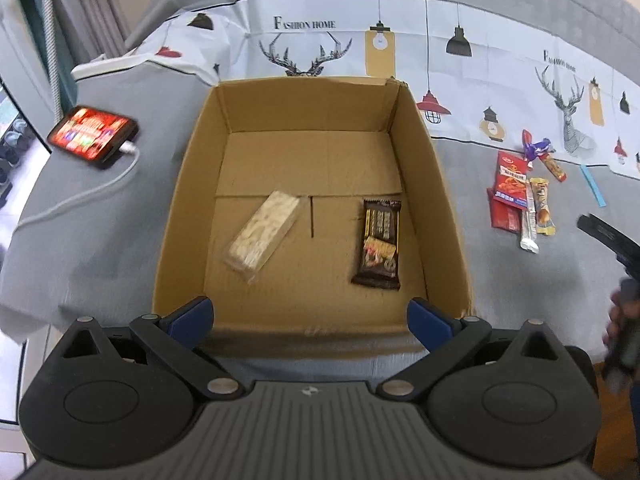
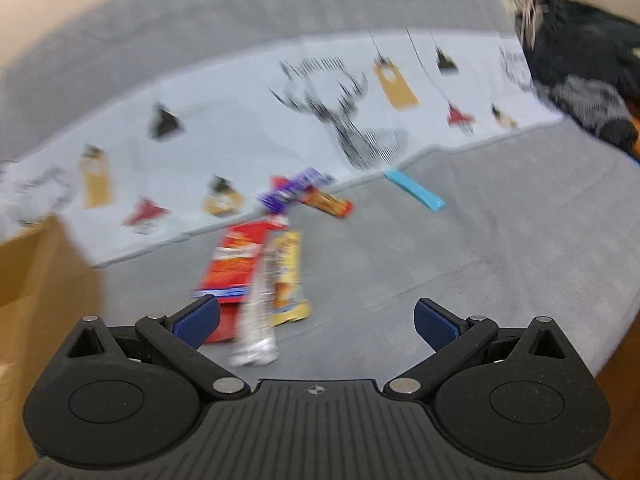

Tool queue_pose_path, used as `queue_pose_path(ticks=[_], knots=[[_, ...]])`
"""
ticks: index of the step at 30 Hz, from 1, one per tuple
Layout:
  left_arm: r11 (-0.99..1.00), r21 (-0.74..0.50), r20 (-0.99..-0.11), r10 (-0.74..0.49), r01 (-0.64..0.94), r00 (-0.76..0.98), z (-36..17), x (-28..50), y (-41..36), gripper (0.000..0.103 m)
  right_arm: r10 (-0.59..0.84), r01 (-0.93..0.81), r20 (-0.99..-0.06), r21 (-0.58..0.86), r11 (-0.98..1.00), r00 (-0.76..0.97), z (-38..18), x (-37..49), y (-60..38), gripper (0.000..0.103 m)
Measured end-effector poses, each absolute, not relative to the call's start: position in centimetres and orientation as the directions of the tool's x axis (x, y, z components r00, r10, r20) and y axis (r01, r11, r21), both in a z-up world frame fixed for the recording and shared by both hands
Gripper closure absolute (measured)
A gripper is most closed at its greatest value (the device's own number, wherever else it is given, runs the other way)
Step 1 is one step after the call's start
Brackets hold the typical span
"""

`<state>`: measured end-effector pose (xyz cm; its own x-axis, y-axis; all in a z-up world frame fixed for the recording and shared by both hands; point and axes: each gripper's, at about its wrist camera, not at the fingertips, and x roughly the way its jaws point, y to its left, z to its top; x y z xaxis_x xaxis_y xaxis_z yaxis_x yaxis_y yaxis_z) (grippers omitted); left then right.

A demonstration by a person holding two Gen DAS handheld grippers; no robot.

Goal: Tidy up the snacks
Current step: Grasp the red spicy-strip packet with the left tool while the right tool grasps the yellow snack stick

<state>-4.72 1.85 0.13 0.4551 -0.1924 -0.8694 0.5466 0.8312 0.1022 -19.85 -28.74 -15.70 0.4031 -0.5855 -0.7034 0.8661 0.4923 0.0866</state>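
An open cardboard box (image 1: 192,184) stands on a grey surface. Inside lie a pale nougat bar in clear wrap (image 1: 262,235) and a dark brown biscuit pack (image 1: 379,243). My left gripper (image 1: 310,314) is open and empty over the box's near wall. Right of the box lie loose snacks: a red packet (image 1: 510,190) (image 2: 234,262), a silver stick (image 1: 529,222) (image 2: 258,316), a yellow bar (image 1: 542,206) (image 2: 286,278), an orange bar (image 2: 326,202) and a purple wrapper (image 2: 288,192). My right gripper (image 2: 316,320) is open and empty, just short of the silver stick. The right wrist view is blurred.
A lit phone (image 1: 94,136) on a white cable lies left of the box. A printed white cloth (image 1: 320,40) covers the back. A blue strip (image 2: 416,190) lies right of the snacks. A dark bundle (image 2: 580,64) sits far right. The box's corner (image 2: 36,264) shows at left.
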Motion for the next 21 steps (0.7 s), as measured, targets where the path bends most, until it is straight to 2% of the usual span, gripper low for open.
queue_pose_path(ticks=[8, 12, 16, 19, 21], knots=[[0.789, 0.118, -0.879, -0.199, 0.603, 0.433, -0.8, -1.9, -8.0, 0.000, -0.504, 0.843, -0.769, 0.081, 0.532, 0.392, -23.4, -12.9, -36.9, 0.001], [0.742, 0.089, -0.881, -0.252, 0.665, 0.400, -2.0, -0.8, -15.2, 0.000, -0.589, 0.877, -0.740, 0.003, 0.481, 0.325, -24.7, -13.9, -39.4, 0.001], [0.686, 0.064, -0.903, -0.269, 0.725, 0.334, -5.4, -0.2, -23.6, 0.000, -0.607, 0.880, -0.727, -0.006, 0.475, 0.322, -24.7, -17.3, -41.0, 0.001], [0.612, 0.047, -0.918, -0.285, 0.789, 0.276, -9.3, 0.2, -29.9, 0.000, -0.577, 0.870, -0.730, 0.049, 0.491, 0.367, -24.0, -19.5, -40.7, 0.001], [0.569, 0.014, -0.930, -0.295, 0.823, 0.220, -11.9, 0.8, -33.6, 0.000, -0.557, 0.871, -0.712, 0.158, 0.465, 0.427, -23.2, -21.0, -40.8, 0.001]])
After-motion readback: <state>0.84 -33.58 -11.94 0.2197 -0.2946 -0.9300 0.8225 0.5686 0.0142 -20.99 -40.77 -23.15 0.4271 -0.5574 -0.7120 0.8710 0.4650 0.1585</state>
